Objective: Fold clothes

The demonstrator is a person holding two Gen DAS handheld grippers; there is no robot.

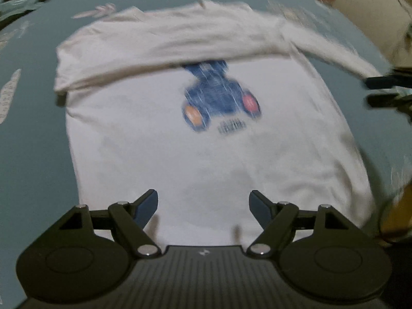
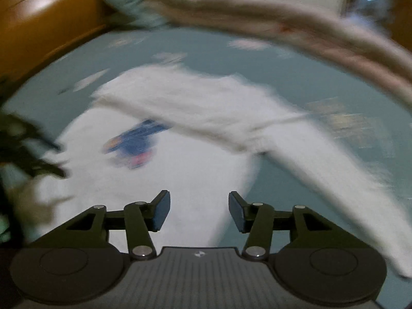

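The white shirt (image 1: 206, 154) lies flat on the teal sheet (image 1: 31, 154), print (image 1: 221, 100) up, and everything hangs on the loose sleeve (image 2: 334, 167): it runs out from the shirt's body on the right gripper's (image 2: 199, 212) side, its long axis slanting away from the print toward the right hand. The other sleeve (image 1: 167, 43) is already laid across the chest, above the print. The right gripper is nearer the loose sleeve, I'd say, tilted steeply down over the shirt's edge, jaws apart and empty. The left gripper (image 1: 203, 208) hangs over the hem, also pointing down, jaws wide, nothing between them.
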